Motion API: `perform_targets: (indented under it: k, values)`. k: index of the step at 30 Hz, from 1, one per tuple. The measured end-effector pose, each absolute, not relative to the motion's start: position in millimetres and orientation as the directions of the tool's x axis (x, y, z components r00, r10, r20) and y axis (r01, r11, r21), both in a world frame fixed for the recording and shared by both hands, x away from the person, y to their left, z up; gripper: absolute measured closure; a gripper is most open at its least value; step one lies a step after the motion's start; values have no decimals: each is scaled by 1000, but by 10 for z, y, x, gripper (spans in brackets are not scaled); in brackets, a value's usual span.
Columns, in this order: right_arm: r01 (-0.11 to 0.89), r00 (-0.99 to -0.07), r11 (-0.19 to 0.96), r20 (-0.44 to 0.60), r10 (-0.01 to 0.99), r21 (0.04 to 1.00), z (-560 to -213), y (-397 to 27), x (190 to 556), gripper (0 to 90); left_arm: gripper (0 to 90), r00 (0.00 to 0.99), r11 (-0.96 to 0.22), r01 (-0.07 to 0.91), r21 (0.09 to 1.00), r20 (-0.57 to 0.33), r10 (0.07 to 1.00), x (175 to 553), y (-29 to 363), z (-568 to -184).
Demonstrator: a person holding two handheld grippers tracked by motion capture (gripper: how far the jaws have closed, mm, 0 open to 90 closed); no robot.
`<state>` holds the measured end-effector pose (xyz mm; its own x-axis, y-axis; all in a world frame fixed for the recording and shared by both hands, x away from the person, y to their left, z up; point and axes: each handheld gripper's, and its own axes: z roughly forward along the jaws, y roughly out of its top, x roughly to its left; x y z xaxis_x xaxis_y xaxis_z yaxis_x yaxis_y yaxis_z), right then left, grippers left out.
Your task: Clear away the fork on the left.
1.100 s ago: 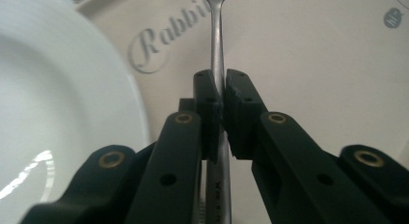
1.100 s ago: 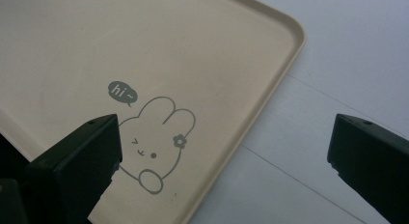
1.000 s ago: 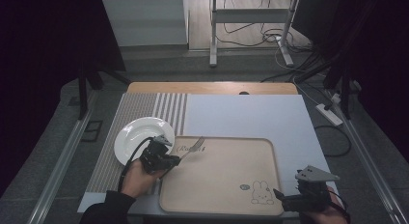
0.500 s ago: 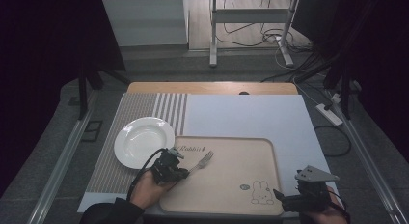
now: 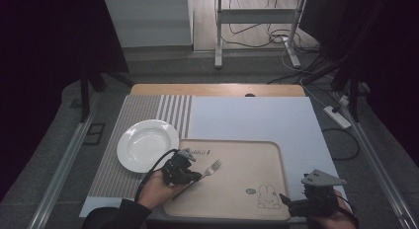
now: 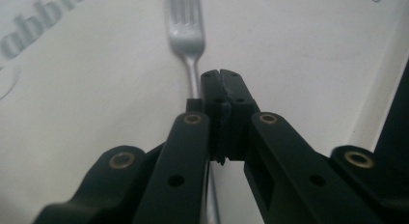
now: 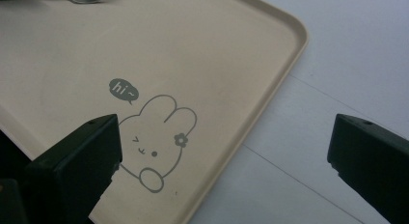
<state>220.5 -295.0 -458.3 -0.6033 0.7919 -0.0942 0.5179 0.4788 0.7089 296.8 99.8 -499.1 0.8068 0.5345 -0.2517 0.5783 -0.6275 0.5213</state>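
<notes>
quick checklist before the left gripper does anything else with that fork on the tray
1. Left gripper shut: ok; jaws closed in the left gripper view.
2. Fork actually clamped: cannot tell; the handle runs beside and beneath the closed jaws.
3. Fork over the tray: ok.
4. White plate clear of the fork: ok; it sits left of the tray.
5. Right gripper out of the way: ok; open at the tray's near right corner.

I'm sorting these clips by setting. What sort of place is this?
Probably a lab or studio set up for recording, staged as a dining spot: a table with a plate, fork and tray, dark curtains around, loose cables on the floor.
</notes>
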Motion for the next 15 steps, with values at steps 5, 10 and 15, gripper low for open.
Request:
perform_targets:
  k: [5, 10, 15]
  values:
    - [518, -603, 480, -95, 792, 708, -4585, -2949, 2206, 0, 890, 829, -667, 548, 505, -222, 513, 3038, 834, -5047]
    - [516, -605, 482, -96, 790, 708, -4584, -2949, 2204, 0, 890, 807, -651, 579, 491, -234, 541, 3110, 803, -5126]
    - [516, -606, 482, -96, 790, 708, -4584, -2948, 2203, 0, 890, 775, -635, 614, 468, -205, 598, 3147, 847, -5138]
